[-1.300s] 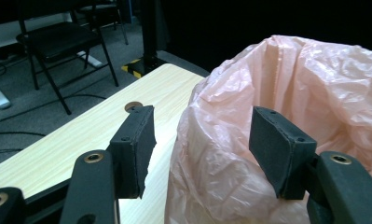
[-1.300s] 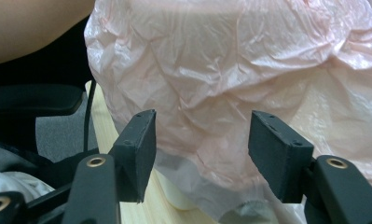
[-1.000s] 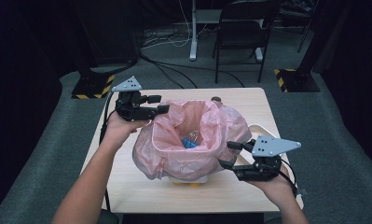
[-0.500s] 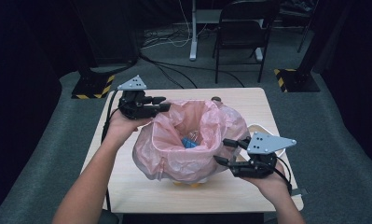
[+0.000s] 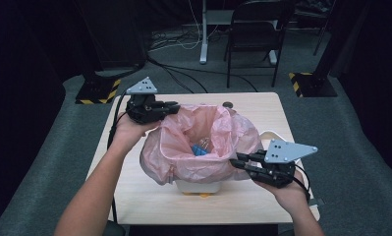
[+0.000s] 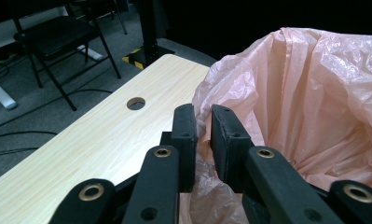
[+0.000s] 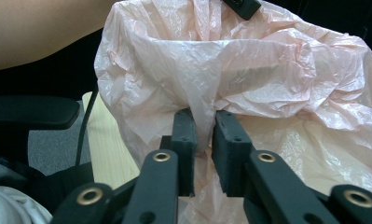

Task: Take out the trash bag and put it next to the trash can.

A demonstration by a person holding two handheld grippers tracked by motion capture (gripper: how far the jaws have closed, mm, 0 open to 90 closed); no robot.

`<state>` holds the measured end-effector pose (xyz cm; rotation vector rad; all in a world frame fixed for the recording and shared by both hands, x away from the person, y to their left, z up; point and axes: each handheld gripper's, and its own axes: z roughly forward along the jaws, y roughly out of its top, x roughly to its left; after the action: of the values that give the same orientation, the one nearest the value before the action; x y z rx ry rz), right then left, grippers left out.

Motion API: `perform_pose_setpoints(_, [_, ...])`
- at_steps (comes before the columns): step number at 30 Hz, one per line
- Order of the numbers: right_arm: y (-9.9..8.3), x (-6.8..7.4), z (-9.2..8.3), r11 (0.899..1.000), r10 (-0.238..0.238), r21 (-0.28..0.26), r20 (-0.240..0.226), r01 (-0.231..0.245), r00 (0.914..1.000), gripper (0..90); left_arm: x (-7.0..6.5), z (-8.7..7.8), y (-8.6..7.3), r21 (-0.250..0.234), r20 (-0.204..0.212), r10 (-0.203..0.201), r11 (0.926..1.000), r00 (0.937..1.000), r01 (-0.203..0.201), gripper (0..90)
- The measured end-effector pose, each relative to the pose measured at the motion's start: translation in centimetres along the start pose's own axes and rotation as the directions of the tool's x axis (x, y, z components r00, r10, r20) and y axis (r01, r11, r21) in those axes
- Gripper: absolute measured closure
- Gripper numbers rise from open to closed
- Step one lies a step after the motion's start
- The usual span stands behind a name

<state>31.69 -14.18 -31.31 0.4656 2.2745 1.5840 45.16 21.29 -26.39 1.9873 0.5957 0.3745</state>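
Both claws, left point(image 5: 170, 106) and right point(image 5: 238, 162), just closed on bag point(image 5: 203, 142).

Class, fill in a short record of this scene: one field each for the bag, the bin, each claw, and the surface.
bag: pink plastic bag, mouth open, lining the bin
bin: white bin, on the table
left claw: left claw has just been closing, bag rim pinched
right claw: right claw has just been closing, bag rim pinched
surface: light wooden table

No text, label, brand or number is legible anywhere.
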Motion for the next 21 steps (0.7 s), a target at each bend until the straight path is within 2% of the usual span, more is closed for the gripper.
perform_pose_setpoints(7, [0.4,0.0,-0.8,0.999,-0.024,-0.02,0.01,0.024,0.9997,87.9,0.1,-0.1,0.3,0.013,-0.006,0.009,0.9999,0.9999,-0.008,84.9])
perform_pose_setpoints(14, [1.0,0.0,-1.2,0.999,-0.037,-0.034,0.026,0.038,0.999,88.3,0.1,-0.2,0.5,0.006,-0.006,0.01,0.9999,0.9999,-0.01,85.7])
perform_pose_setpoints(21, [1.9,0.0,-1.7,0.997,-0.056,-0.048,0.043,0.058,0.9975,88.4,-0.2,-0.5,1.0,0.001,-0.024,0.033,0.9994,0.9991,-0.033,87.1])
